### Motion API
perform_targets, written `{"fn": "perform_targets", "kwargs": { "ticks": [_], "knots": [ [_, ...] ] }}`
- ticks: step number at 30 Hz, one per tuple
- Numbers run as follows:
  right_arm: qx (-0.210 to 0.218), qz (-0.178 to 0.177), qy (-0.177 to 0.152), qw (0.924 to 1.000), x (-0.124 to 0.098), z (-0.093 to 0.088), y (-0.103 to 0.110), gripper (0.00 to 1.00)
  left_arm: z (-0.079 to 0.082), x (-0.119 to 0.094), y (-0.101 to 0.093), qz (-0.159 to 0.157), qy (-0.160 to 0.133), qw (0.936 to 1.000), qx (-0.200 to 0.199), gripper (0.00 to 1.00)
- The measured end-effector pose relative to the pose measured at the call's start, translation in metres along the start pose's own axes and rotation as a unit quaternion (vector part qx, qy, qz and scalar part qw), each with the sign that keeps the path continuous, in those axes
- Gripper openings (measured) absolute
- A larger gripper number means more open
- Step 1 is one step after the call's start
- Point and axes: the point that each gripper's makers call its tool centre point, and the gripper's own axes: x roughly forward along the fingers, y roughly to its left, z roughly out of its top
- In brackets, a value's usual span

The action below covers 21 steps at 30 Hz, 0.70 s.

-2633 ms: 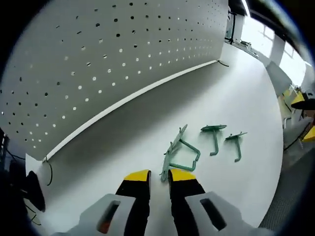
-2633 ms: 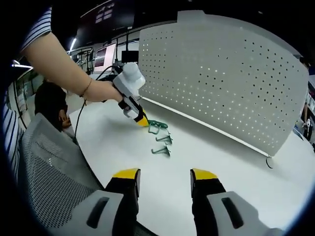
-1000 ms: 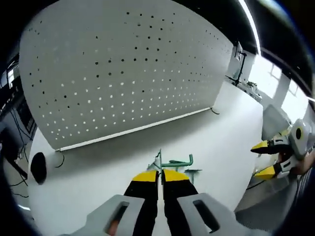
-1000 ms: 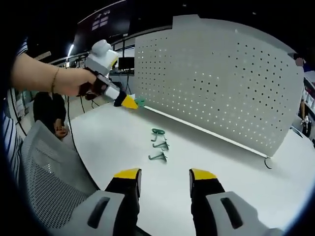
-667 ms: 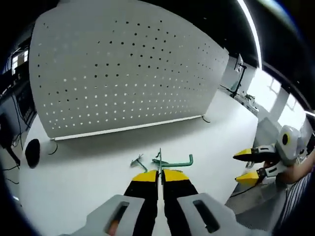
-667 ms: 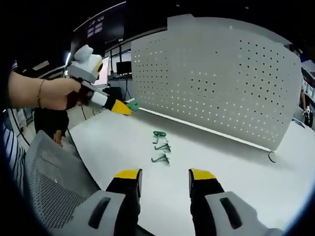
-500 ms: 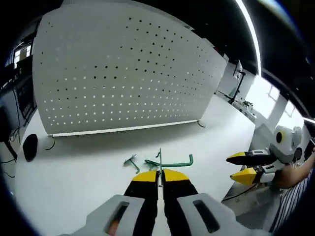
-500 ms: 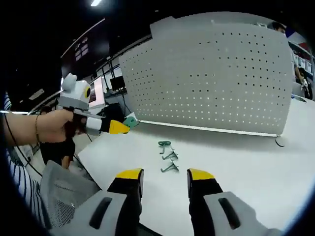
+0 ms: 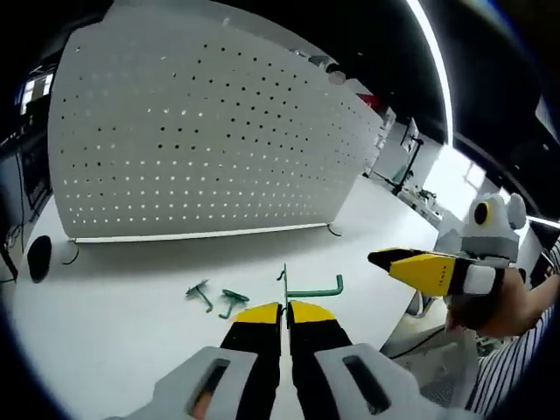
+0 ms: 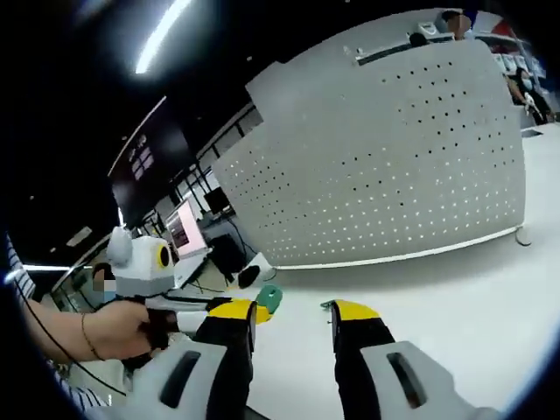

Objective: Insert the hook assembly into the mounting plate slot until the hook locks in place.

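The green metal hook assembly [image 9: 308, 289] was held clamped in the left gripper [image 9: 286, 310], long axis crosswise, pointing toward the open, empty right gripper [image 10: 290, 310].

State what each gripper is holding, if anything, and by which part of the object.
The left gripper is shut on a green hook, clamping its flat plate end. The right gripper is open and holds nothing.
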Motion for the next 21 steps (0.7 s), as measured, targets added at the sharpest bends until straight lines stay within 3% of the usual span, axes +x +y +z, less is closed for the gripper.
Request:
{"fn": "perform_targets", "kwargs": {
  "ticks": [7, 12, 15, 18, 21],
  "knots": [
    [0.071, 0.034, -0.008, 0.9968, 0.007, 0.007, 0.010, 0.26, 0.008, 0.003, -0.022, -0.024, -0.020, 0.9992, 0.023, 0.01],
    [0.091, 0.043, -0.004, 0.9949, 0.011, 0.006, 0.011, 0.20, 0.018, 0.004, -0.031, -0.041, -0.047, 0.9974, 0.037, 0.01],
    [0.136, 0.039, 0.011, 0.9899, 0.014, -0.003, 0.006, 0.13, 0.021, 0.004, -0.033, -0.046, -0.055, 0.9967, 0.039, 0.01],
    [0.174, 0.044, -0.001, 0.9838, 0.016, 0.000, 0.004, 0.13, 0.021, 0.005, -0.033, -0.045, -0.054, 0.9967, 0.042, 0.01],
    [0.182, 0.047, -0.003, 0.9822, 0.017, 0.001, 0.004, 0.11, 0.022, 0.005, -0.033, -0.044, -0.056, 0.9963, 0.048, 0.01]
  ]
}}
